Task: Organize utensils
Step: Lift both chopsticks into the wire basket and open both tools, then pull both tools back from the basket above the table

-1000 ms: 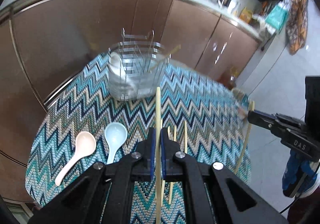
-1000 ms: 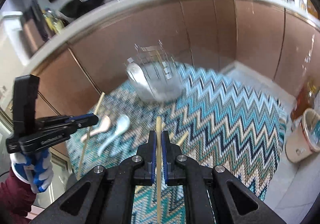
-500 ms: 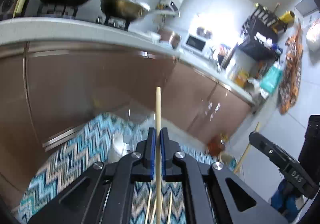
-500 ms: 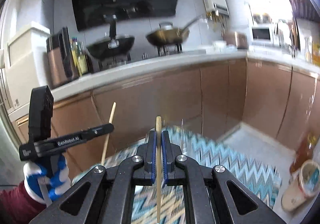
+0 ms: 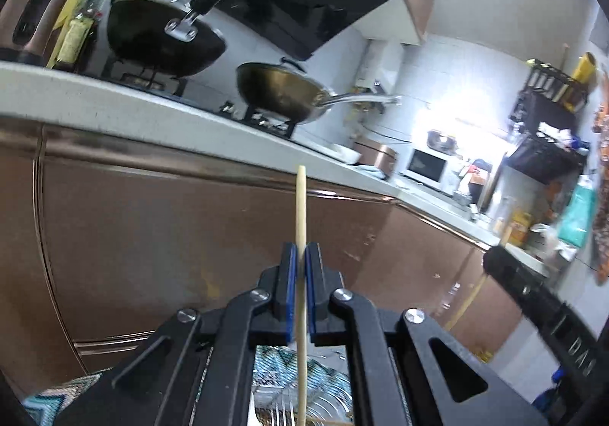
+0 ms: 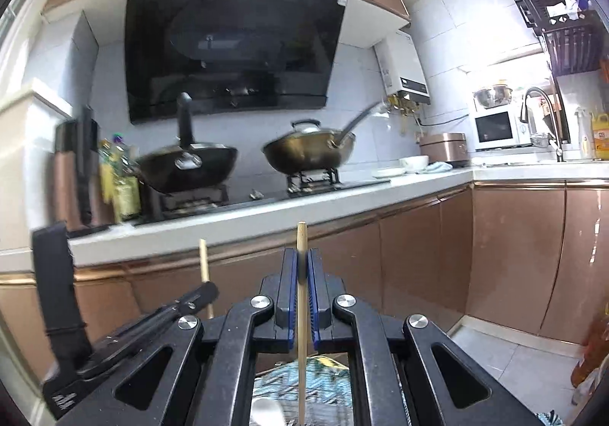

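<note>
Left wrist view
- Left gripper (image 5: 300, 273): its two blue-padded fingers are closed together on a chopstick, which is pinched between the pads.
- Left chopstick (image 5: 301, 213): a pale wooden stick is held upright; its tip is seen above the fingers against the brown cabinet doors (image 5: 152, 235), and its lower part runs down between the gripper's arms.
- Utensil rack (image 5: 297, 410): metal wires are glimpsed at the bottom edge, below the gripper, on a zigzag-patterned cloth (image 5: 274, 361).
- Right gripper (image 5: 495, 262): seen at the right edge, with a second stick passing through its tip.
- Background: two woks are seen on the stove, one dark (image 5: 163, 41), one metallic (image 5: 281, 91).

Right wrist view
- Right gripper (image 6: 301, 273): its fingers are clamped on a chopstick.
- Right chopstick (image 6: 302, 247): it is held upright, its tip above the pads, its lower end reaching down over the rack (image 6: 323, 414).
- Left gripper (image 6: 207, 291): seen at lower left, with its stick (image 6: 204, 258) projecting upward from it.
- Microwave (image 6: 495, 129): seen on the counter at the right.
</note>
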Available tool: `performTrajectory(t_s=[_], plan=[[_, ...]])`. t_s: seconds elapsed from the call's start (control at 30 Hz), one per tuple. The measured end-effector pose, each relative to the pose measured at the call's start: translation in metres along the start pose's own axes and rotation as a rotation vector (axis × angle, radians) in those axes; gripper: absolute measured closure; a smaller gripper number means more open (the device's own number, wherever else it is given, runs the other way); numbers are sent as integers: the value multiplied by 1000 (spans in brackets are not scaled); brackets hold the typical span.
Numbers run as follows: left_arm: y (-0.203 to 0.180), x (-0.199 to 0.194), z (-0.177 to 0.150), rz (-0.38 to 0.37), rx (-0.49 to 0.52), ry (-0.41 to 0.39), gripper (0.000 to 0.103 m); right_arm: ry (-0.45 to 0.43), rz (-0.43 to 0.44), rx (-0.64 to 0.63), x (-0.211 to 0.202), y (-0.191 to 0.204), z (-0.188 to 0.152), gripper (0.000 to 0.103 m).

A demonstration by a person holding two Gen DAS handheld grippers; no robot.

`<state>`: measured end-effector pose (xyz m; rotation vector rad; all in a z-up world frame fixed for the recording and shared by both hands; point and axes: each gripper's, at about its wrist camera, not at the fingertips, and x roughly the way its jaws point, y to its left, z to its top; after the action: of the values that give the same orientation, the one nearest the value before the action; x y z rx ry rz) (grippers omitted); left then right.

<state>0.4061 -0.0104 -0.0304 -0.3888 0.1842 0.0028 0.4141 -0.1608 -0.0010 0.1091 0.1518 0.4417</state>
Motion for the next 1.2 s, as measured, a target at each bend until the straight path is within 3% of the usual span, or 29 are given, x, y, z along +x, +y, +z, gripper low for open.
performTrajectory(t_s=[0.17, 0.47, 0.57, 0.73, 0.9, 1.2], plan=[[-2, 31, -26, 55, -6, -5, 99, 16, -28, -11, 24, -10, -34, 97], [3, 43, -77, 136, 5, -27, 97, 69, -54, 21, 32, -31, -79, 96], [5, 37, -83, 136, 6, -13, 83, 73, -56, 33, 22, -32, -82, 96], [10, 17, -77, 128, -11, -6, 73, 73, -67, 38, 2, -28, -71, 83], [13, -23, -52, 129, 0, -37, 62, 67, -89, 48, -30, -17, -50, 70], [7, -117, -13, 205, 141, -48, 39, 56, -147, 47, -103, 17, -21, 46]])
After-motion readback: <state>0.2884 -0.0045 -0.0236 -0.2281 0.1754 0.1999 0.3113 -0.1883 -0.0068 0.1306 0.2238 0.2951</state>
